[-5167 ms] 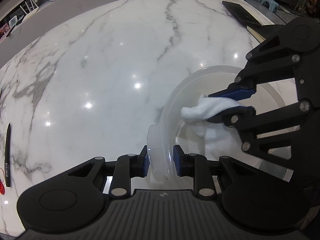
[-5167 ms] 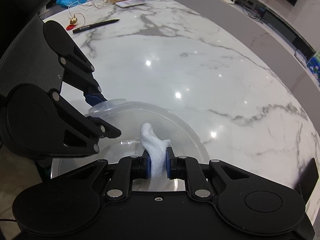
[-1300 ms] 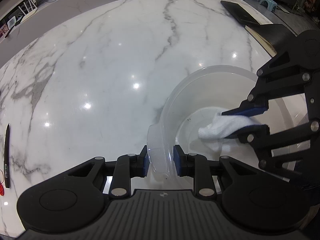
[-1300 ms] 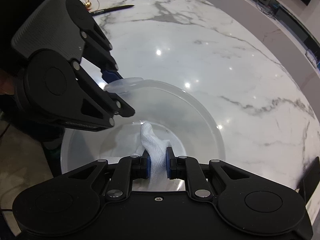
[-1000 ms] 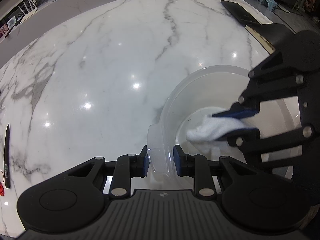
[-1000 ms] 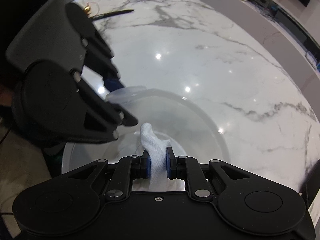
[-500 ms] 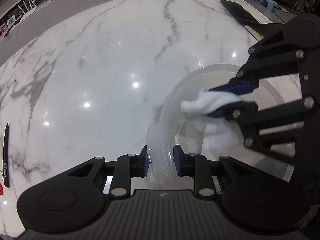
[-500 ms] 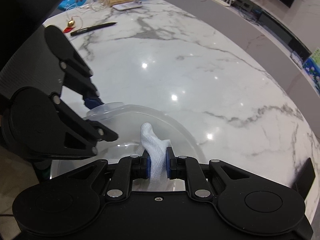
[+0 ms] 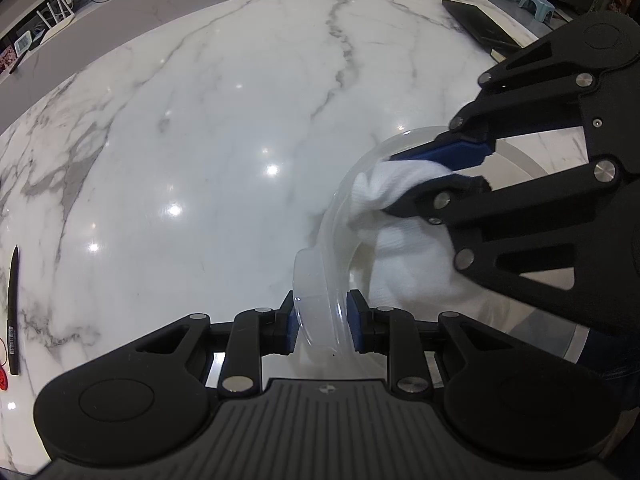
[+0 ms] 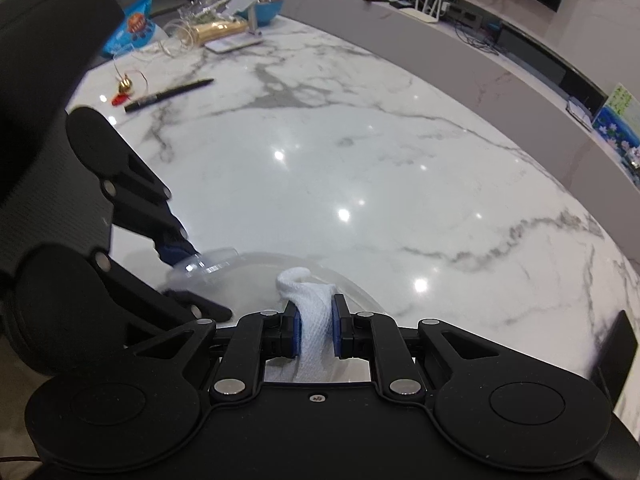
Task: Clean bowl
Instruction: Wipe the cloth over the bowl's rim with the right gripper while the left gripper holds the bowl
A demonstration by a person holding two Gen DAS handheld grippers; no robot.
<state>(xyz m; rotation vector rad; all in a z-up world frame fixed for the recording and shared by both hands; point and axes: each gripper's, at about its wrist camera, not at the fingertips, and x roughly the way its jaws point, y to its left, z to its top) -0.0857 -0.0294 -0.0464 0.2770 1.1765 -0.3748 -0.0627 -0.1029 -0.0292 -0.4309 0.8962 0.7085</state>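
Note:
A clear plastic bowl (image 9: 340,216) rests on the white marble table near its front right edge. My left gripper (image 9: 322,322) is shut on the bowl's rim tab, one blue pad on each side. A white cloth (image 9: 394,204) is pinched in my right gripper (image 9: 400,178), which reaches in from the right and presses the cloth against the bowl's inner left wall near the rim. In the right wrist view the cloth (image 10: 314,320) sits between the right gripper's (image 10: 316,330) blue pads, above the bowl (image 10: 352,286), with the left gripper (image 10: 188,268) on the rim at left.
A black pen (image 9: 13,312) and a red item lie at the table's left edge. A dark flat device (image 9: 478,28) lies far right. At the far end in the right wrist view are a pen (image 10: 168,95), a blue snack bag (image 10: 134,28) and a blue dish (image 10: 268,8).
The right gripper has carried the cloth from the bowl's floor up and left to the inner wall near the rim. The left gripper and the bowl have stayed put.

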